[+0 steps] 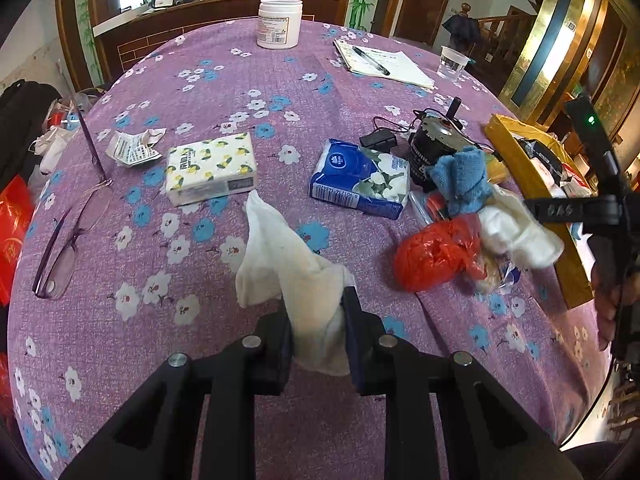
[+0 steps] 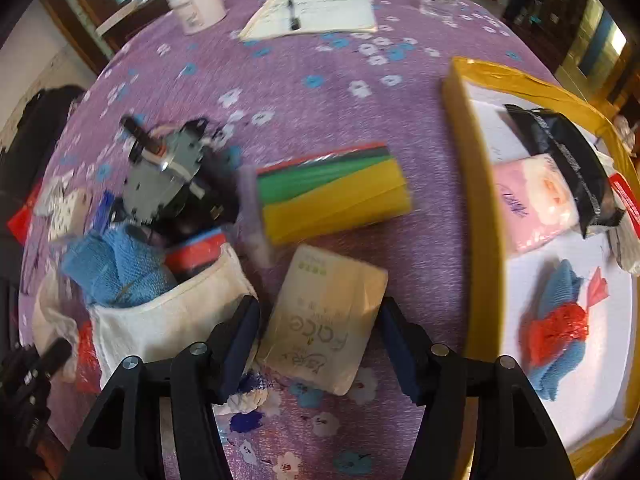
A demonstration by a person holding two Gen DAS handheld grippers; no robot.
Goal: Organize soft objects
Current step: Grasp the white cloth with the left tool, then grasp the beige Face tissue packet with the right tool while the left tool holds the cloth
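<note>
- Round table (image 1: 240, 92), purple cloth with white and blue flowers, everything sits on it.
- Yellow-walled box (image 2: 476, 208) on the right side of the table, white floor; inside lie a pink pack (image 2: 532, 204), a black bag (image 2: 568, 156), a blue cloth (image 2: 560, 344) with a red plastic scrap (image 2: 556, 328) on top.
- Left gripper (image 1: 318, 340): fingers clamped on a white cloth (image 1: 280, 256), which sticks up from the jaws, off the table surface.
- Right gripper (image 2: 318, 344): jaws apart, a beige tissue pack (image 2: 328, 320) lies on the table between them; pads not pressing it as far as I can see. View is motion-blurred.
- Pile just left of the box: a white rag (image 1: 516, 228), a red plastic bag (image 1: 432, 256), a blue towel (image 1: 462, 178), all touching.
- Black motor-like unit (image 1: 436, 140) with wires behind the pile, against the towel.
- Blue tissue pack (image 1: 360, 180) mid-table, lemon-print tissue pack (image 1: 212, 168) left of it, well apart.
- Stack of coloured sheets (image 2: 336, 196), yellow on top, between motor and box.
- Far side: white jar (image 1: 279, 24), notepad (image 1: 384, 64) with pen (image 1: 370, 60) on it, clear cup (image 1: 452, 64).
- Left edge: purple glasses (image 1: 64, 248), crumpled paper (image 1: 134, 146).
</note>
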